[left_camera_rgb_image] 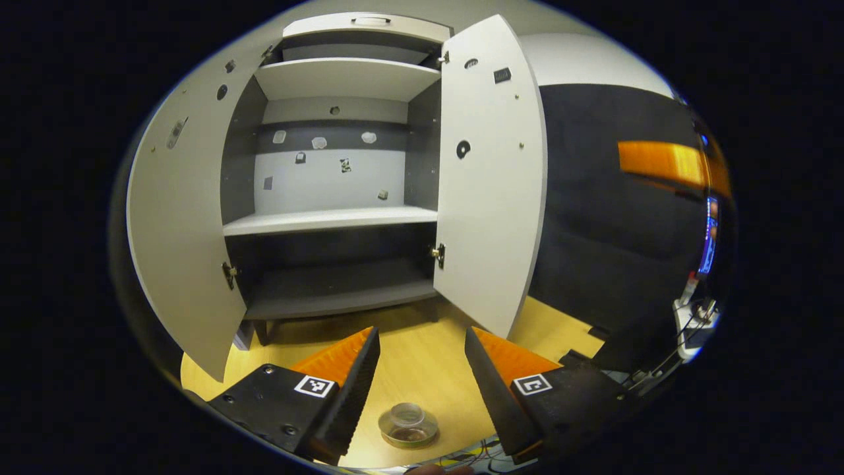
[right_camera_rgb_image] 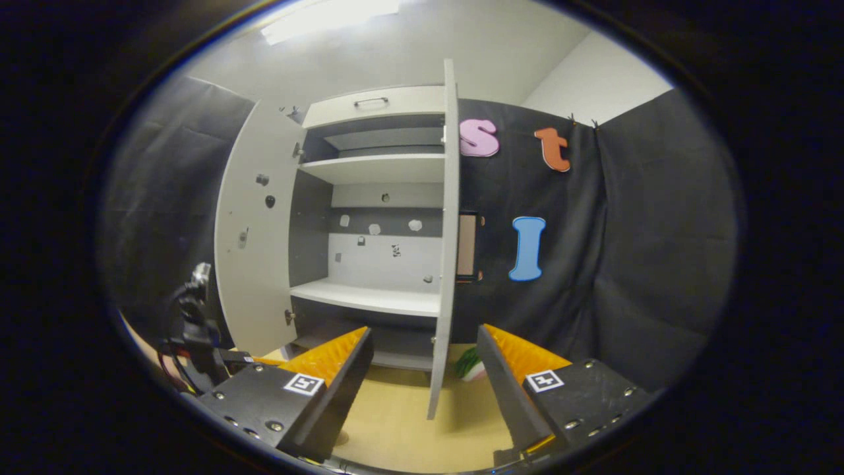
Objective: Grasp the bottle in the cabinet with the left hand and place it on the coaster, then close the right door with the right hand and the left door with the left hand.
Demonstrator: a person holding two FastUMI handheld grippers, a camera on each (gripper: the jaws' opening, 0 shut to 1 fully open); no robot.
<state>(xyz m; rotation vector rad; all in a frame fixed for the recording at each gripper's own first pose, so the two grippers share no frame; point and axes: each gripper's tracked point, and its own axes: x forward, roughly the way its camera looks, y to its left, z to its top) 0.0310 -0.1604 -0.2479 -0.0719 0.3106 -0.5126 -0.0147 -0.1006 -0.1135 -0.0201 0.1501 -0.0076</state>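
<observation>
Left tool [left_camera_rgb_image: 422, 369] hangs low over the wooden counter [left_camera_rgb_image: 422, 343], fingers spread wide, nothing between them. Just below the gap, on the counter and well in front of the cabinet [left_camera_rgb_image: 333, 165], sits a small clear item [left_camera_rgb_image: 408, 425] seen from above, a round lidded thing on a dark disc; whether this is the bottle on its coaster I cannot tell for sure. Cabinet stands on the counter with both doors swung open: left door [left_camera_rgb_image: 181, 218] to the left of the shelves, right door [left_camera_rgb_image: 491, 178] to the right. Shelves [left_camera_rgb_image: 330, 219] inside the cabinet bare, only small marks on the back panel.

Right tool [right_camera_rgb_image: 422, 369] also spread apart, holding nothing, pointed at the cabinet from the right-door side; that door [right_camera_rgb_image: 445, 251] shows nearly edge-on, straight ahead of the gap. Something green [right_camera_rgb_image: 469, 364] lies on the counter just right of the door's lower edge, too hidden to identify.
</observation>
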